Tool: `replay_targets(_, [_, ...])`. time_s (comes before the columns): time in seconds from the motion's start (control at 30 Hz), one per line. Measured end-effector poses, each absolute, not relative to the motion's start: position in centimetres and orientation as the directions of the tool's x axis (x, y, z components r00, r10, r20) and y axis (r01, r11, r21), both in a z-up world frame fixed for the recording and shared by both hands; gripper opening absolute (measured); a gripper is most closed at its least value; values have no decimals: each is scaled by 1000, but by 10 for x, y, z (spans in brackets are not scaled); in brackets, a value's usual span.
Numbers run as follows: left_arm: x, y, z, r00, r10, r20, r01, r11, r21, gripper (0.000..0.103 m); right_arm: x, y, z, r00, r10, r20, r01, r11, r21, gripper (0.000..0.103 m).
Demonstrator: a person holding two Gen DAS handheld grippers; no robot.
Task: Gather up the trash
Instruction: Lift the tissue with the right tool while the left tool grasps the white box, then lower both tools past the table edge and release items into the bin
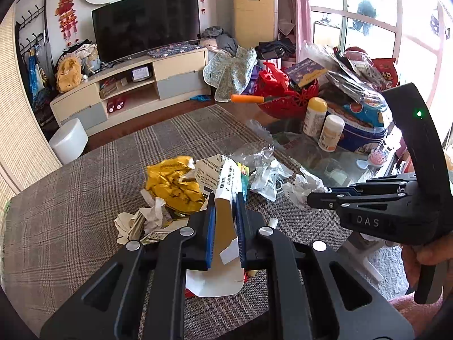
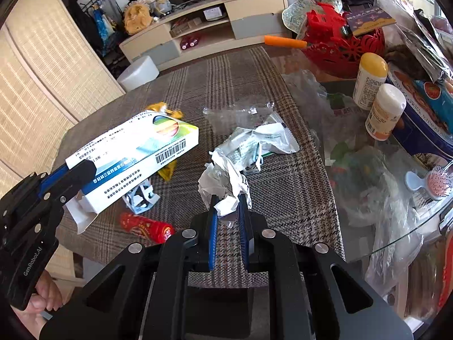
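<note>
The blue fingers (image 1: 211,226) of the left gripper (image 1: 225,206) are squeezed tight on a long white box (image 2: 136,153) — the box is pinched at one end, where its flap hangs open. Its long side runs straight out from the fingers, away from the hand, and the far end tips up a little. It is up in the air, off the table.

The right gripper (image 2: 228,208) is nearly closed too, and its fingers (image 2: 213,212) pinch a crumpled ball of white paper (image 2: 223,181). The paper ball sticks up past the fingertips, also lifted above the table.

Under both is the big table (image 2: 283,192), covered with a brown checked cloth (image 1: 70,198). The right part of the table is bare glass.

More trash lies on the cloth. There is a yellow wrapper (image 1: 172,181), all scrunched up, with torn paper scraps (image 1: 141,221) just beside it. A crinkly white packet (image 2: 263,138) lies past the paper ball, and clear plastic (image 2: 240,110) lies behind that. A red wrapper (image 2: 145,226) lies flat, below the box.

Far right on the glass stand two white bottles (image 2: 385,110) side by side — next to a blue tin (image 2: 419,130).
</note>
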State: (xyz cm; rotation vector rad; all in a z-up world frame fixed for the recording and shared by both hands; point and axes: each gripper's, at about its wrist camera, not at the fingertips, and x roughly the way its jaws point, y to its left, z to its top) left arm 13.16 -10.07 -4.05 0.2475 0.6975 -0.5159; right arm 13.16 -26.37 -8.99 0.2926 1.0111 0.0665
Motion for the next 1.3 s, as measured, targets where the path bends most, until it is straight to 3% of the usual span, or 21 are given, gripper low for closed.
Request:
replay_targets(0.3, [64,-76,18,706,-363,-609,454,891,-4,12,72,-239,-29,612,192,-767,17,967,255,15])
replay_targets(0.57, [-33,-48,10,700,-382,-603,428,901,-73,13,-18,-219,-6,651,244,-718,-70,962,263,15])
replay_targets(0.87, [-87,-25,-82,596,-374,-710,373,913,-168,14,-75,-201,-76,555,260,-790,-78,962,262,15])
replay_targets(1.07, [-80,-14,-166,473,-345,-811,293,929,-225,14,-70,-196,-145,450,271,-851,-57,960,276,15])
replay_targets(1.3, [-42,-21,-230,388,-321,-864,246,939,-239,14,-37,-181,-212,335,281,-899,-32,957,287,15])
